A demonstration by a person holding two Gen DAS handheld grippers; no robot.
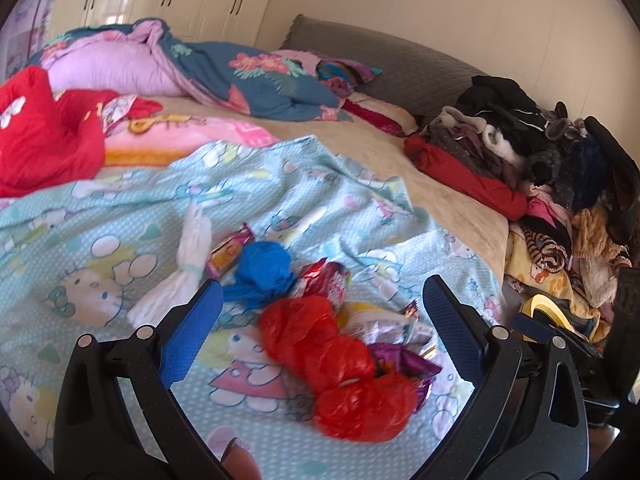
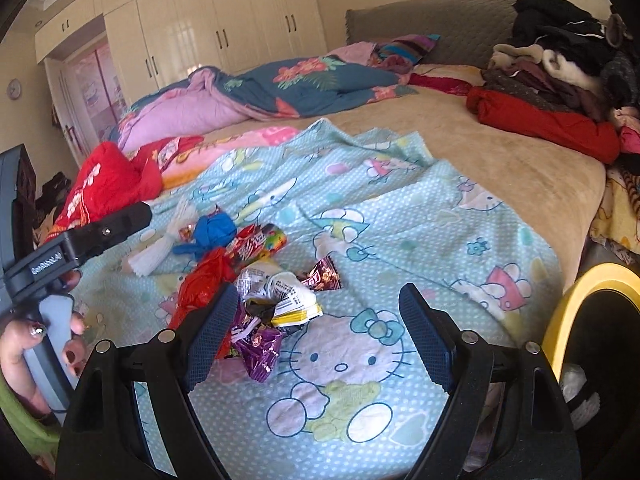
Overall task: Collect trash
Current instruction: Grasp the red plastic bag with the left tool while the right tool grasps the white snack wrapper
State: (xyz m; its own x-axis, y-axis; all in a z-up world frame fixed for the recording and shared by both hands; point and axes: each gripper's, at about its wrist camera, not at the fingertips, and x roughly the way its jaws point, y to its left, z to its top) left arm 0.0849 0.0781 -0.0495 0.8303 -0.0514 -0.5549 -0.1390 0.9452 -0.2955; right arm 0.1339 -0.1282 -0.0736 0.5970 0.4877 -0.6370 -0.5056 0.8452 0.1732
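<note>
Left gripper (image 1: 322, 300): my fingers stood spread, grasping nothing.
Right gripper (image 2: 320, 312): likewise spread, empty.
Trash: red bag (image 1: 340, 364), wrappers (image 2: 280, 300) on sheet (image 2: 400, 240).

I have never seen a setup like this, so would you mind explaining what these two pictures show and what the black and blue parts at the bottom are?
A person carries a hand-held two-finger gripper in each hand; each gripper has a fisheye camera looking along its fingers. One picture is from the left gripper, the other from the right gripper. The blue pads are the fingertips. Both stand open and hold nothing. They point down at a light blue cartoon sheet on a bed, where trash lies in a small heap: a red plastic bag, a crumpled blue bag, snack wrappers and a white tied bundle. A yellow-rimmed bin sits at the right edge.
</note>
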